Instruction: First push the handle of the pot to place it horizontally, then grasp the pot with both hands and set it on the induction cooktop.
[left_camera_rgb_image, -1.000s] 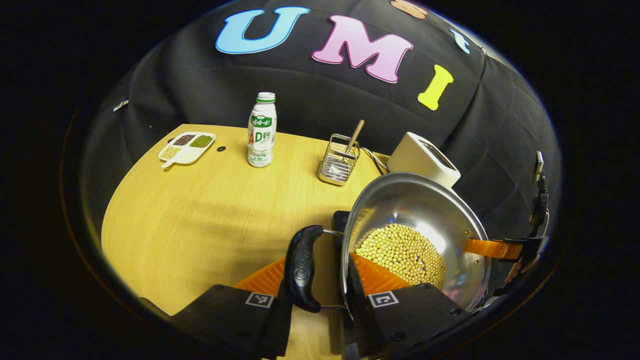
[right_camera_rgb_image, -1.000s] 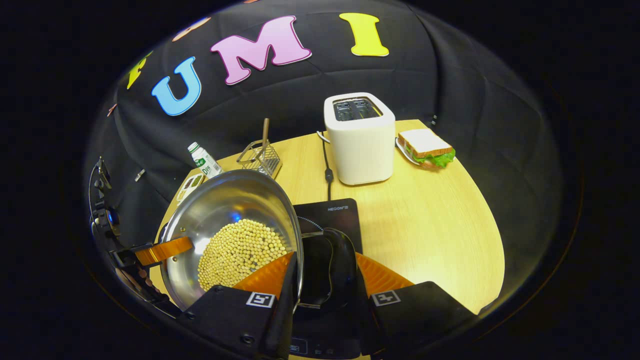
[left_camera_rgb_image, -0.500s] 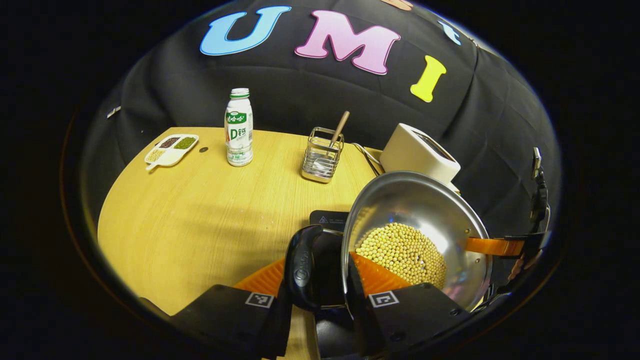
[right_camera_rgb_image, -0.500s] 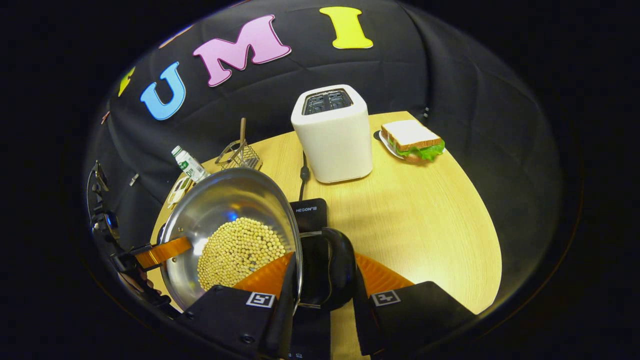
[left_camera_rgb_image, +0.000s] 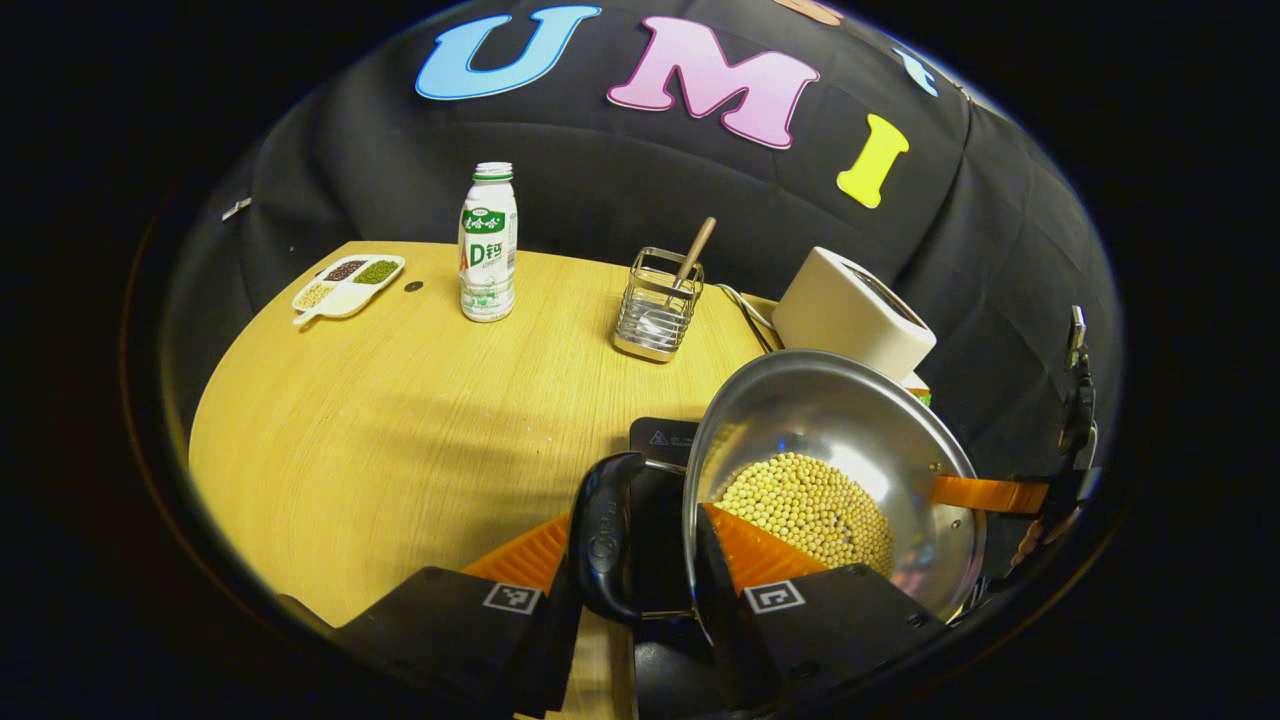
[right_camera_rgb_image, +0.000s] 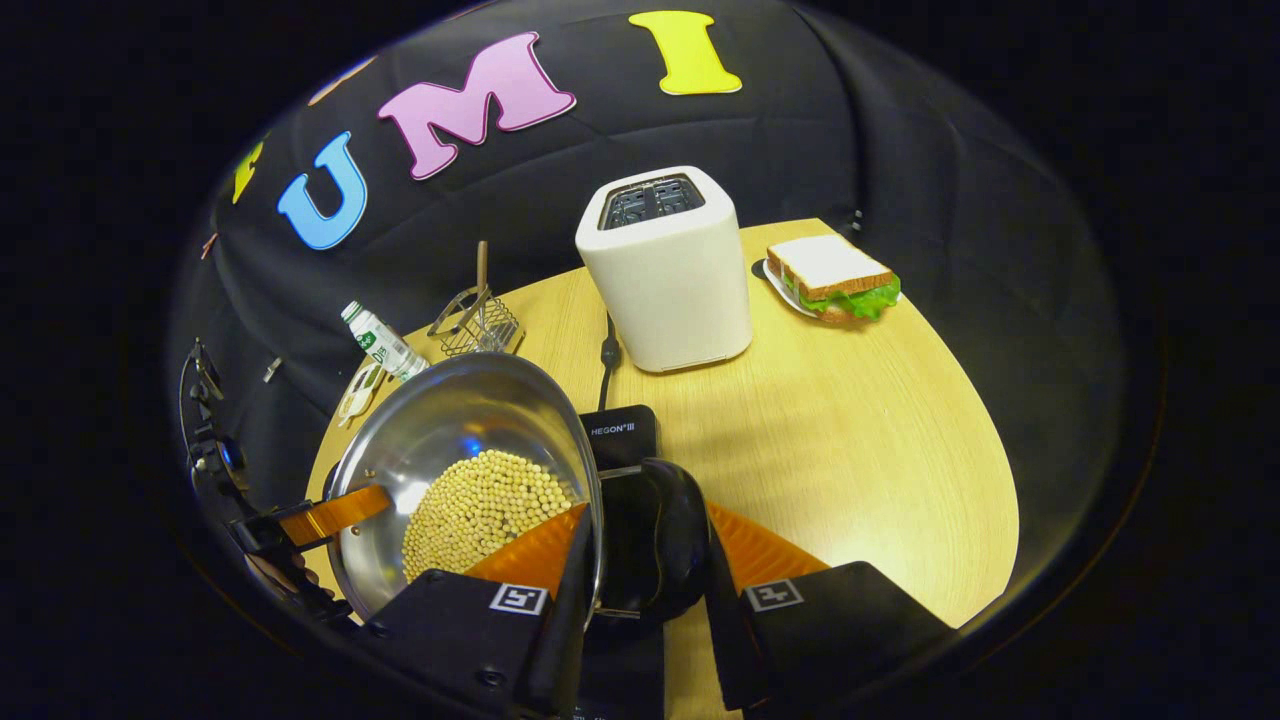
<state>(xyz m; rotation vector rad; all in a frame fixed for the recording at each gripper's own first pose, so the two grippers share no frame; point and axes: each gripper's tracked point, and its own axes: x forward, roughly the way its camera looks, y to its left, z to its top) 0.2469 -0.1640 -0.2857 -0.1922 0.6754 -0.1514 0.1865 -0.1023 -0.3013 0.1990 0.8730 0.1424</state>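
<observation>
two grippers clamp one pot (left_camera_rgb_image: 850, 420) of beans: left gripper (left_camera_rgb_image: 640, 560) closed over its black side handle (left_camera_rgb_image: 603, 535), right gripper (right_camera_rgb_image: 640, 560) likewise on the opposite handle (right_camera_rgb_image: 660, 540). one cooktop (right_camera_rgb_image: 620, 435) lies beneath, mostly hidden. whether the pot touches it, i cannot tell.

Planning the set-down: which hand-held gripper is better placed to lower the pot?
Neither alone: left hand-held gripper and right hand-held gripper each clamp one side of the pot, with the cooktop beneath. Likely lower together.
</observation>
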